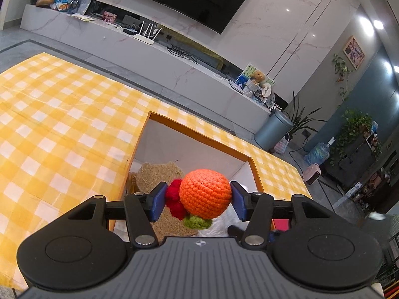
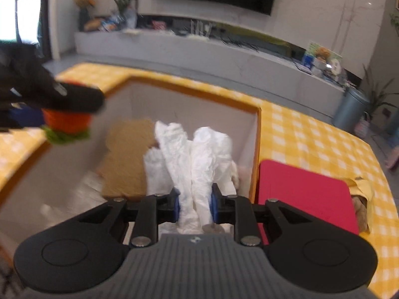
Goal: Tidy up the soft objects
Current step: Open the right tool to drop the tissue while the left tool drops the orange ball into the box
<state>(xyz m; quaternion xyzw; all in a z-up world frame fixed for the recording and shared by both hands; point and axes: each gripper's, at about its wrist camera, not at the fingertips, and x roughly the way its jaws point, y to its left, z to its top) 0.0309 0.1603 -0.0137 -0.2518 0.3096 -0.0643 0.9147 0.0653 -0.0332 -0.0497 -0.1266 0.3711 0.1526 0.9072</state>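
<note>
Fingers of the left gripper (image 1: 198, 200) clamp a crocheted orange fruit toy (image 1: 204, 193), with red and green knitted bits, just above the open cardboard box (image 1: 256, 174). Fingers of the right gripper (image 2: 194, 208) stand narrow around crumpled white fabric (image 2: 199, 159) over the same box. Inside already lies a tan fibre pad (image 2: 127, 159). Beside the box, on the yellow checked table (image 1: 62, 124), a red cloth (image 2: 306, 194) waits. Judging by this, sorting looks partway through, with both held items not yet dropped in.
</note>
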